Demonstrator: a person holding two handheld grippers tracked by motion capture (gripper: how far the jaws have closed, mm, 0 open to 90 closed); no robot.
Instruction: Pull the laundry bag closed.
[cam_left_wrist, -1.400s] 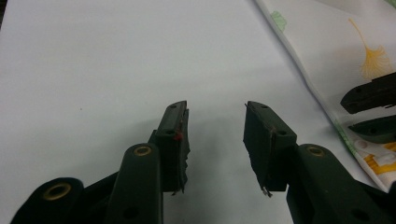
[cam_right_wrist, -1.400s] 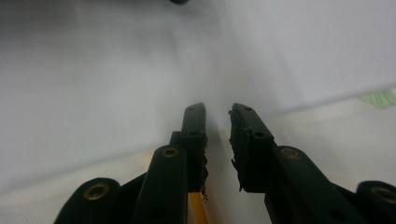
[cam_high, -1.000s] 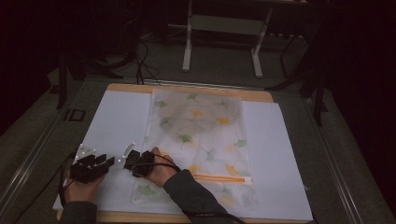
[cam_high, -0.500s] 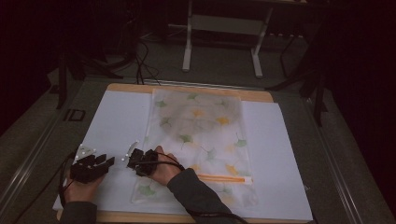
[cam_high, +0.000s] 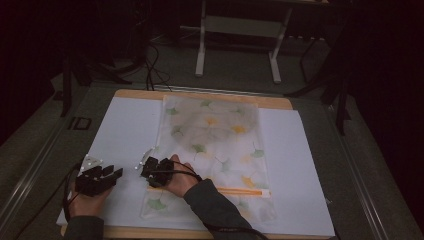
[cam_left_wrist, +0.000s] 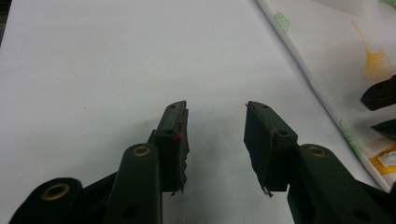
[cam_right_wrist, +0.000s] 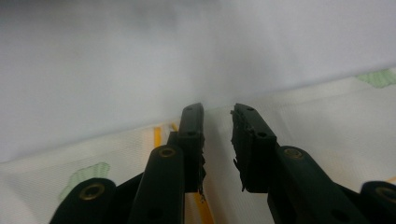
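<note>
So my counter (cam_high: 127, 95) is covered by a big white sheet (cam_high: 300, 165), and lying down the middle of that is the ginkgo-leaf bag (cam_high: 220, 135), see-through-ish with an orange zip strip (cam_high: 240, 191) near my end. From the high view, my right claw (cam_high: 150, 161) sits at the bag's left edge, just above the strip, and my left claw (cam_high: 116, 173) is off to the side over bare sheet. The right claw's own view gets you what the high one can't: its jaws have just been opening, standing a bit apart right over the bag's edge, nothing pinched that I can see. The left claw (cam_left_wrist: 215, 122) has its jaws wide apart, empty, with the bag edge (cam_left_wrist: 327, 100) just to its right.
</note>
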